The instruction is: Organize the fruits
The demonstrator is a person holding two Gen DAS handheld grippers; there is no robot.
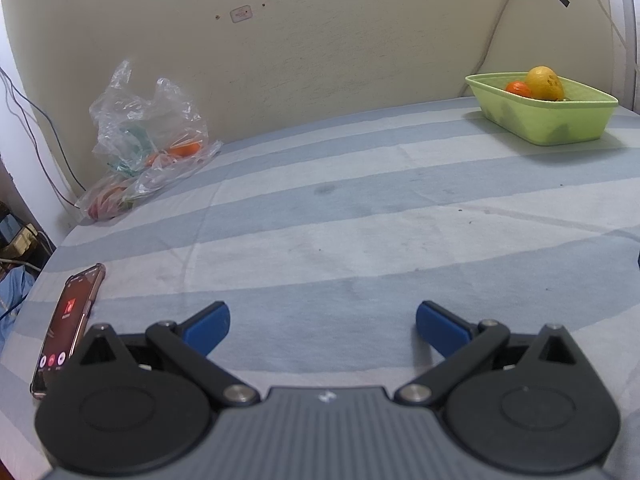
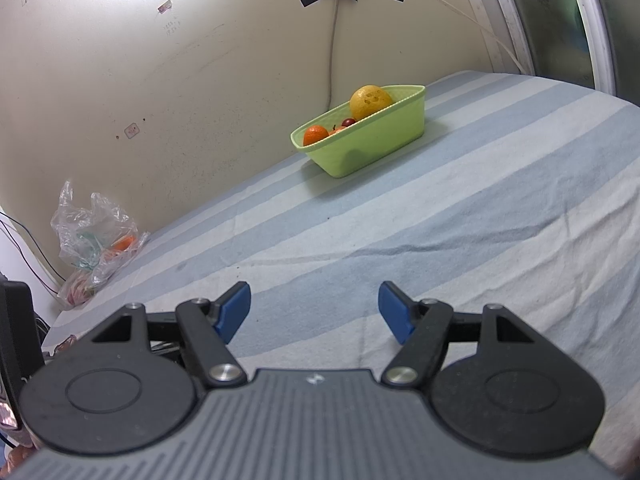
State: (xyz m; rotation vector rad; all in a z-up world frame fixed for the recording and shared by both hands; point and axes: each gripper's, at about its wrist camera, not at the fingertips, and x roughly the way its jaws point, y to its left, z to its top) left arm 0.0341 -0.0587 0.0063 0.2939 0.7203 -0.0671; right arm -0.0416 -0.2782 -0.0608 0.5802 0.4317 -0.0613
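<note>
Both tongs are hanging wide and empty over the striped bedsheet (image 1: 360, 208): your left gripper (image 1: 322, 326), your right gripper (image 2: 315, 312). Green basket (image 2: 368, 148) is sitting at the sheet's far edge by the wall, carrying a large yellow citrus (image 2: 370, 101) and a small orange (image 2: 315, 135). Clear plastic bag (image 1: 148, 136) is lying at the far-left corner, orange fruit showing inside. Phone (image 1: 66, 328) is lying at the near-left edge.

left gripper (image 1: 322, 330) — grey ribbed housing with a small white logo, flanked by two round black discs, black linkage arms pinned with silver screws, blue pads (image 1: 208, 326) on the fingertips. right gripper (image 2: 314, 312) — same grey ribbed body and white mark, black discs, silver pivots, blue pads (image 2: 234, 312).
</note>
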